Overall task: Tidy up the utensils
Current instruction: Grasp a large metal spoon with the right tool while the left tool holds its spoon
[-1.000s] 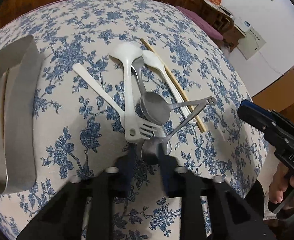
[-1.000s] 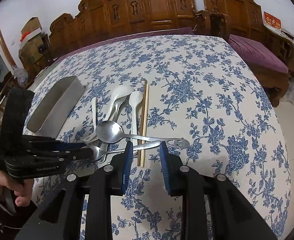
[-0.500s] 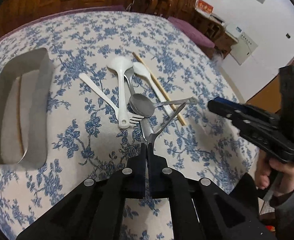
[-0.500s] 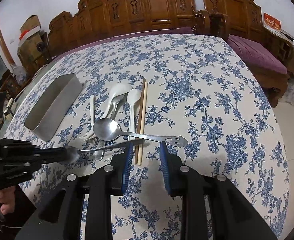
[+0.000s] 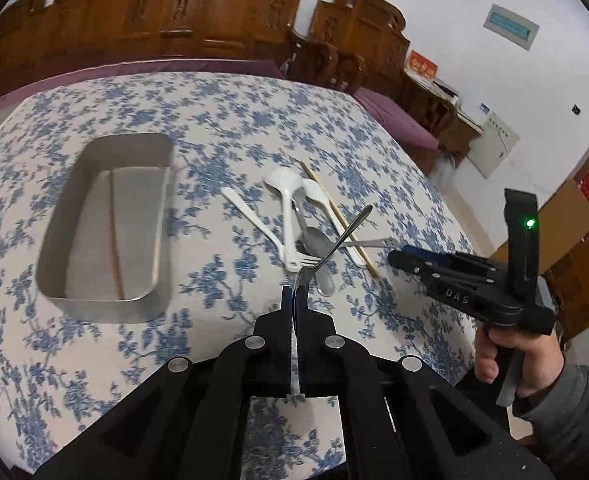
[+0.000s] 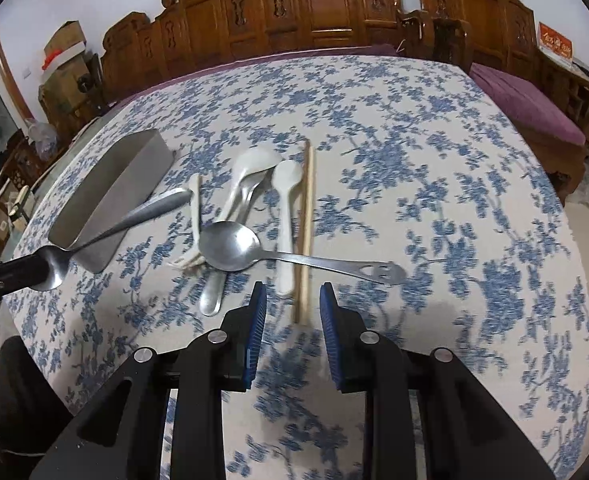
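Observation:
My left gripper is shut on the bowl of a steel spoon and holds it in the air, handle pointing up and away; the spoon also shows in the right wrist view. A pile of utensils lies on the flowered table: white plastic spoons, a white fork, a big steel spoon and a wooden chopstick. A steel tray with a chopstick in it stands to the left. My right gripper is open, low over the chopstick's near end.
The table's rounded edge falls off on the right. Carved wooden chairs line the far side. The right gripper's body hangs just right of the pile in the left wrist view.
My left gripper shut on the steel spoon's bowl, lifted it off the pile and swung left toward the tray. My right gripper stayed open and shifted slightly.

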Demonstrator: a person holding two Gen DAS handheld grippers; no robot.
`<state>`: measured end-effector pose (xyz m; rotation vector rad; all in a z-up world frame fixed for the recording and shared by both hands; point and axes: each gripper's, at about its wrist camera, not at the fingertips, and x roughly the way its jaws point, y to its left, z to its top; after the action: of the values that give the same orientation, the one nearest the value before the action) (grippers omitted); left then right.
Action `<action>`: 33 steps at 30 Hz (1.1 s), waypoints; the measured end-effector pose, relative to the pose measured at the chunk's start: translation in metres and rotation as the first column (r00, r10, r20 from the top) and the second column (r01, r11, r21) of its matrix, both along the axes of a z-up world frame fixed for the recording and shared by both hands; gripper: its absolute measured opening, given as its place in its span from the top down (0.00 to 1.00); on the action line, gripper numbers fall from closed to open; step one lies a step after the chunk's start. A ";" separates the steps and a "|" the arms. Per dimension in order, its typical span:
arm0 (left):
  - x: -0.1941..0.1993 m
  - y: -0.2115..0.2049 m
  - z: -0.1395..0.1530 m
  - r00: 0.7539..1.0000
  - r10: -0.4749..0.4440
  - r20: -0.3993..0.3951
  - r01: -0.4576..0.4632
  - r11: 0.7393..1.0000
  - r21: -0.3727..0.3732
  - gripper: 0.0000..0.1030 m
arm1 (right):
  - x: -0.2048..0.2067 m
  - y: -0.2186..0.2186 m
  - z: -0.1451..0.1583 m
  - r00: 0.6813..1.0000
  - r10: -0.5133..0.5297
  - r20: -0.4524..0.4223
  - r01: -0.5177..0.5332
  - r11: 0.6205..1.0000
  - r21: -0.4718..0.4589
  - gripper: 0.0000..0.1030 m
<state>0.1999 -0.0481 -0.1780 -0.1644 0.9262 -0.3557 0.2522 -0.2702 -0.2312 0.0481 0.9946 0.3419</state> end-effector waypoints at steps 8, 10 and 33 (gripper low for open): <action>-0.003 0.029 0.008 0.998 0.053 0.024 -0.052 0.999 -0.010 0.99 | 0.014 0.045 -0.004 0.999 0.050 0.018 -0.049 0.999 -0.018 0.62; -0.003 0.036 0.010 0.997 0.066 0.029 -0.066 0.998 -0.015 0.99 | 0.018 0.058 -0.005 0.998 0.066 0.020 -0.065 0.997 -0.035 0.62; -0.008 0.064 0.012 0.994 0.107 0.036 -0.106 0.994 -0.012 0.99 | 0.015 0.096 -0.019 0.985 0.175 -0.010 -0.172 0.955 -0.240 0.97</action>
<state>0.1915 0.0156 -0.1657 -0.2147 0.8755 -0.2636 0.2668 -0.1741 -0.2503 -0.2627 1.0254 0.3795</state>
